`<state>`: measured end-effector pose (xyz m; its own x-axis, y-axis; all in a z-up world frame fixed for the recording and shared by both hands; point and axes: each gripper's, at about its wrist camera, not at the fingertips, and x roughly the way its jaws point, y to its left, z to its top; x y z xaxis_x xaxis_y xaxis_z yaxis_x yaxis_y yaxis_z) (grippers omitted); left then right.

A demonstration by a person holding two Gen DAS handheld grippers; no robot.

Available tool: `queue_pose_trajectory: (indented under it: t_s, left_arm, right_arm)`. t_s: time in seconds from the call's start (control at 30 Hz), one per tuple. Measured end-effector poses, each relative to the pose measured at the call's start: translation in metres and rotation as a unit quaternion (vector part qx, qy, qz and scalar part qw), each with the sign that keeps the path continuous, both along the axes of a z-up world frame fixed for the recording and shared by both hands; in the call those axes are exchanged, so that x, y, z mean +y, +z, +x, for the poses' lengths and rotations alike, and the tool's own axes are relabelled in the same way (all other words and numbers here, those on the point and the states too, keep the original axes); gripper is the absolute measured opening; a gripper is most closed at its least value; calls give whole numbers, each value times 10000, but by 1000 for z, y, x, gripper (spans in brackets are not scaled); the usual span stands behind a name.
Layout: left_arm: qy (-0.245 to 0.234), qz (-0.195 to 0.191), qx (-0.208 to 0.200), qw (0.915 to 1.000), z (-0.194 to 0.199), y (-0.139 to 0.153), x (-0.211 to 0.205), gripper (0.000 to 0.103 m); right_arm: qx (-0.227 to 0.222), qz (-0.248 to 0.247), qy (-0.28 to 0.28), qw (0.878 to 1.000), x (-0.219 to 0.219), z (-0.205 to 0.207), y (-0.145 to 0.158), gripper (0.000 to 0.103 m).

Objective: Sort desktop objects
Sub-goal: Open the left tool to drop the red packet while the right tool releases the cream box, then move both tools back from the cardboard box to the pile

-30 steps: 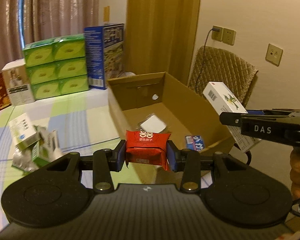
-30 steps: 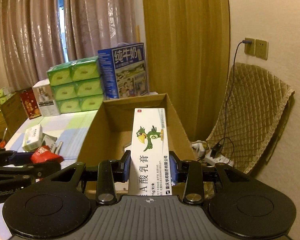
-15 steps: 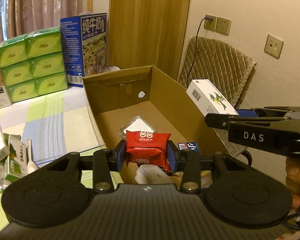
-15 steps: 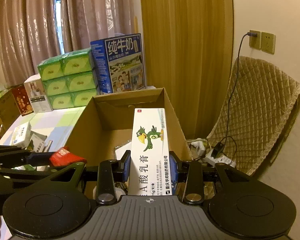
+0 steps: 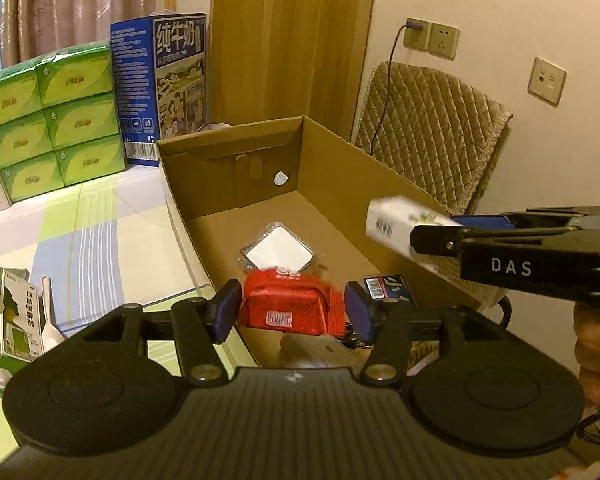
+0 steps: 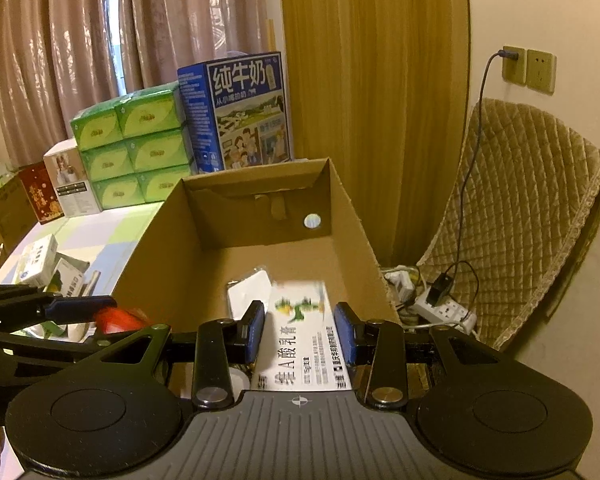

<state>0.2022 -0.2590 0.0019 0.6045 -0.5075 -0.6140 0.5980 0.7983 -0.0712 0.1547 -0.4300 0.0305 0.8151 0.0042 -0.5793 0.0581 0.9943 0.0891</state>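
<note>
An open cardboard box [image 5: 340, 176] [image 6: 160, 240] stands on the table's right side. My left gripper [image 5: 292, 310] is over its near end, jaws spread, with the red snack packet [image 5: 290, 306] blurred and loose between them. My right gripper [image 6: 300, 330] is also over the box, jaws spread wider than the white ointment carton [image 6: 300, 336], which is blurred and tipping down between them. That carton also shows in the left wrist view [image 5: 396, 220]. Inside the box lie a white square packet [image 5: 278, 246] and a small blue box [image 5: 386, 290].
Green tissue packs [image 5: 52, 116] and a blue milk carton box [image 5: 160, 88] stand at the table's back. Small medicine boxes [image 5: 16, 320] lie at the table's left front. A quilted chair [image 6: 520, 208] and a power strip [image 6: 444, 308] are right of the box.
Both grippers moved forward over the box and their jaws opened. The red packet and the white carton have come loose and are dropping, both blurred.
</note>
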Motion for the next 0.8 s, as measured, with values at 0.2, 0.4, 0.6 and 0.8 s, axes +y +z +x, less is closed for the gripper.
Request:
queue_pose_trajectory:
  t_s: [0.2, 0.4, 0.6, 0.8]
  left_arm:
    - [12, -32, -39, 10000, -3, 0, 1, 54]
    - [33, -197, -139, 9997, -9, 5, 9, 61]
    - [175, -315, -192, 9992, -15, 9, 28, 63]
    - [397, -345, -183, 9984, -20, 10, 53, 66]
  right_arm:
    - [-22, -15, 11, 10000, 1, 0, 2, 36]
    - [-24, 4, 20, 10000, 1, 2, 2, 36]
    - [-6, 234, 329, 9992, 7, 16, 1, 37]
    - [-80, 377, 206, 9990, 6, 12, 4, 55]
